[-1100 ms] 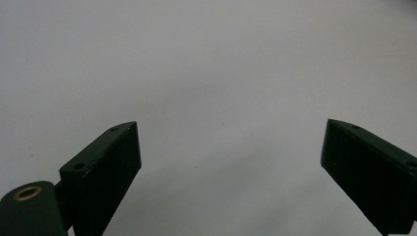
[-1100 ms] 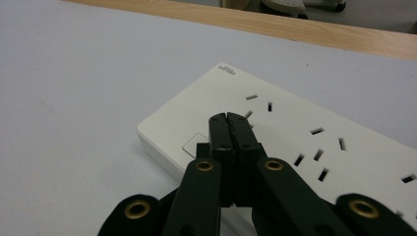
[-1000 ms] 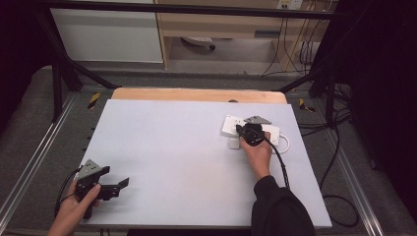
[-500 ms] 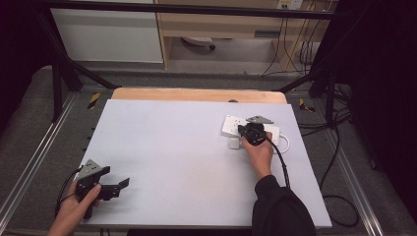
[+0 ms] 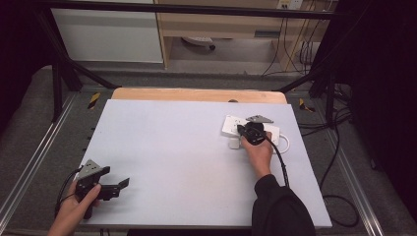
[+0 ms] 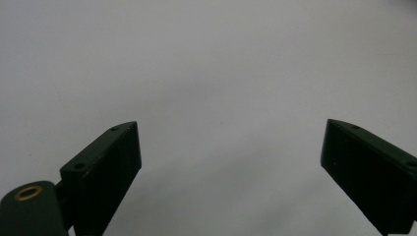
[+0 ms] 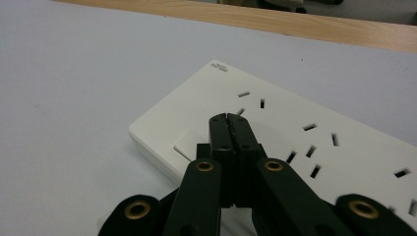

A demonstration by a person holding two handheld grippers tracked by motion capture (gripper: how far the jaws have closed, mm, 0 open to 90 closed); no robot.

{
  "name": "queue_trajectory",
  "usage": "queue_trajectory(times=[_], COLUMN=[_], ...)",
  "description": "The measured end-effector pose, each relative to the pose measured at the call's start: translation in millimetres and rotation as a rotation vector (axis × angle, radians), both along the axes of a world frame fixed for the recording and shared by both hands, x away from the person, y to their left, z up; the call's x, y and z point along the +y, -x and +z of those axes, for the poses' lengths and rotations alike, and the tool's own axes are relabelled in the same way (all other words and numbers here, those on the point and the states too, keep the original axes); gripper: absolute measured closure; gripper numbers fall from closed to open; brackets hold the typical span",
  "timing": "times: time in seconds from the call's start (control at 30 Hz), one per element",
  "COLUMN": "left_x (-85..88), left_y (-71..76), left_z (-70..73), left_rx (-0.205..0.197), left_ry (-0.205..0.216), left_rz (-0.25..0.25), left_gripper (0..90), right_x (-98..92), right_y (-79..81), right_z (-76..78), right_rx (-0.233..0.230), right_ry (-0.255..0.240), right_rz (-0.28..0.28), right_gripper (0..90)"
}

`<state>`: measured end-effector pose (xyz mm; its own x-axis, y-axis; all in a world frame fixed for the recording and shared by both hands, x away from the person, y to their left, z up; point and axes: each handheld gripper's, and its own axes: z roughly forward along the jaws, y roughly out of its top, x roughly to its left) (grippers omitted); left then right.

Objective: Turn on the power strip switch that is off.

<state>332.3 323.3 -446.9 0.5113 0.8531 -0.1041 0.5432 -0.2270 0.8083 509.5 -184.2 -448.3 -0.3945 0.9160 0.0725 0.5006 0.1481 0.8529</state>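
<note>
Little has shifted: right gripper (image 7: 230, 120), jaws pressed together, stays over the white plastic power strip (image 7: 295, 132); press its rocker switch (image 7: 189, 146) squarely, left gripper (image 6: 231, 172) spread and idle.

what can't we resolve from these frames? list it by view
- Right gripper view: the shut right tool covers part of the power strip, so tip contact with the strip or its switch can't be settled. Strip's right end is cut off by the frame edge.
- High view: the hand and tool hide the strip's middle; the small white item beside it is too small to identify.
- Left gripper view: left tool open over bare table; height unclear.
</note>
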Motion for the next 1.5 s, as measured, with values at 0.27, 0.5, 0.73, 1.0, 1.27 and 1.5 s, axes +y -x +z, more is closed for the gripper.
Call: queue_trajectory(times=[0.27,0.5,0.73,1.0,1.27,1.5], left_x=[-0.1,-0.2,0.3,0.0,0.2,-0.2], left_y=[0.0,0.0,0.2,0.1,0.2,0.2], left_z=[0.1,0.0,0.2,0.0,0.0,-0.1], left_rx=[-0.001,0.0,0.0,0.001,0.002,0.001], left_ry=[0.0,0.0,0.0,0.001,0.0,-0.001], left_rz=[0.0,0.0,0.001,0.0,0.0,0.0], left_gripper=[8.2,8.2,8.2,8.2,8.2,8.2], right_x=[-1.3,-1.7,-2.8,-3.3,-6.1,-13.2], right_y=[-0.5,-0.4,-0.9,-0.8,2.1,6.5], right_z=[5.9,9.7,13.8,16.4,22.7,31.8], right_rx=[-0.013,-0.015,-0.014,-0.009,-0.018,-0.024], right_ry=[-0.014,-0.029,-0.047,-0.058,-0.084,-0.092], right_rz=[-0.003,-0.006,-0.008,-0.006,-0.012,-0.019], right_gripper=[90.0,83.4,75.7,68.8,57.6,49.4])
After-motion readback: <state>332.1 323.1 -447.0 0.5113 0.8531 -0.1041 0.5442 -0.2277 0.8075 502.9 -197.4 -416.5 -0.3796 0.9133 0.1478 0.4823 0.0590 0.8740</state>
